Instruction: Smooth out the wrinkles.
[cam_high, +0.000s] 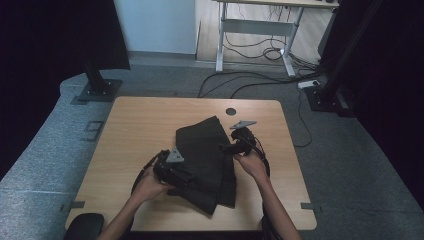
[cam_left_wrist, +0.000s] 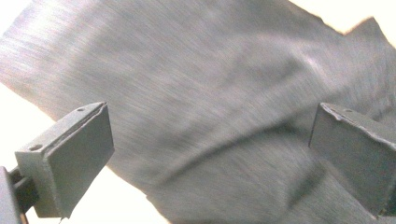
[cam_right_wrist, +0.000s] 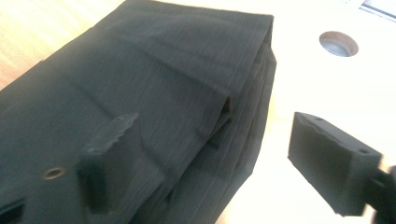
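A folded dark garment (cam_high: 207, 160) lies at the middle of the desk (cam_high: 135, 130), with no container on the desktop. The left hand-held gripper (cam_high: 182, 176) sits at the garment's 8 o'clock edge, over the cloth; its jaws stand wide apart with nothing clamped between them. The right hand-held gripper (cam_high: 226, 147) sits at the garment's 2 o'clock edge, jaws spread apart, one over the fabric and one beside the folded edge, gripping nothing.

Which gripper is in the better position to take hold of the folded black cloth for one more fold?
Probably the right gripper: its open jaws straddle the layered edge of the folded black fabric garment. The left gripper, also open, hovers over flat cloth.
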